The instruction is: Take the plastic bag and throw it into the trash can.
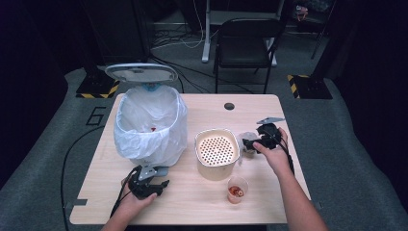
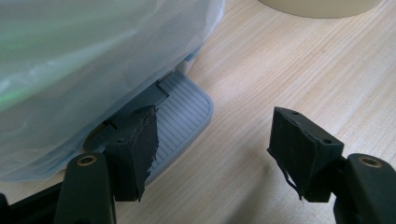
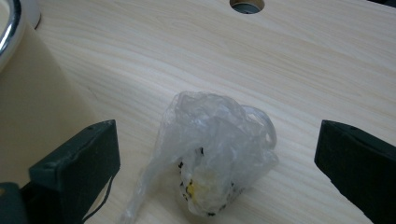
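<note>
The right hand-held gripper (image 1: pixel 251 143) hovers low over the pale wooden counter (image 1: pixel 202 202) with its two black jaws spread wide. Between them, touching neither pad, lies a crumpled clear plastic bag (image 3: pixel 215 151) with something yellow and dark-speckled bundled inside; it rests on the counter, and a loose tail of film trails from it toward the camera. In the right gripper view, a beige square basket with a perforated floor (image 1: pixel 217 149) stands just beside the jaw at the left of that view. Nearer the person than this gripper stands a small clear plastic cup holding reddish pieces (image 1: pixel 237 190).

The left hand-held gripper (image 1: pixel 155 185) sits low at the near side of a pedal bin lined with a white translucent plastic bag (image 1: pixel 150 126), its grey lid (image 1: pixel 141 72) raised. Its jaws stand partly spread and pinch nothing. In the left gripper view, the jaw at the left lies over the bin's grey ribbed foot pedal (image 2: pixel 187 109); whether it presses on it cannot be told. The other jaw is over bare wood. Small red bits lie inside the bin liner, well beyond this gripper.
</note>
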Available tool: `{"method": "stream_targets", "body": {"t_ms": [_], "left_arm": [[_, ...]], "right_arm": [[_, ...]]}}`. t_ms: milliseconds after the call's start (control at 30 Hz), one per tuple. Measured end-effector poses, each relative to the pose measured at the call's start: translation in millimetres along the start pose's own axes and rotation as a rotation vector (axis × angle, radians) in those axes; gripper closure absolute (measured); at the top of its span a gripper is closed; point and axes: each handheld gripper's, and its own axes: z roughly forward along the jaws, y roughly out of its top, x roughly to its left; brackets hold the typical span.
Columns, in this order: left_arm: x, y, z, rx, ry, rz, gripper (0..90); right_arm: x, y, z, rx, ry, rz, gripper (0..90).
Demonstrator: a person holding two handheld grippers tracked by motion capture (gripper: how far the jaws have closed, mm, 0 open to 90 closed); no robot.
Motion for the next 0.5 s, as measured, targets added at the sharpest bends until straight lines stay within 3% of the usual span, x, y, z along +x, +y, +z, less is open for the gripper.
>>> {"method": "stream_targets", "body": {"t_ms": [167,200,300,367,400,500], "left_arm": [[0.0,0.0,0.1,-0.002,-0.001,-0.003,32.4],[-3.4,-1.0,0.8,-0.01,0.003,-0.061,32.4],[-3.3,-0.9,0.7,-0.009,0.004,-0.058,32.4],[-1.8,-0.6,0.5,-0.006,0.006,-0.034,32.4],[-3.2,-0.9,0.7,-0.009,0.004,-0.057,32.4],[-3.2,-0.9,0.7,-0.009,0.004,-0.055,32.5]], "right_arm": [[2.7,3.0,12.9,-0.002,-0.001,0.004,0.0],[2.5,3.1,15.6,0.002,0.01,0.018,0.2],[1.5,1.3,22.4,0.006,0.015,0.035,3.9],[1.3,-0.8,25.8,0.004,0.015,0.039,6.3],[0.6,-2.4,27.6,0.003,0.016,0.032,7.2],[0.9,-7.6,34.1,0.006,0.011,0.046,8.4]]}}
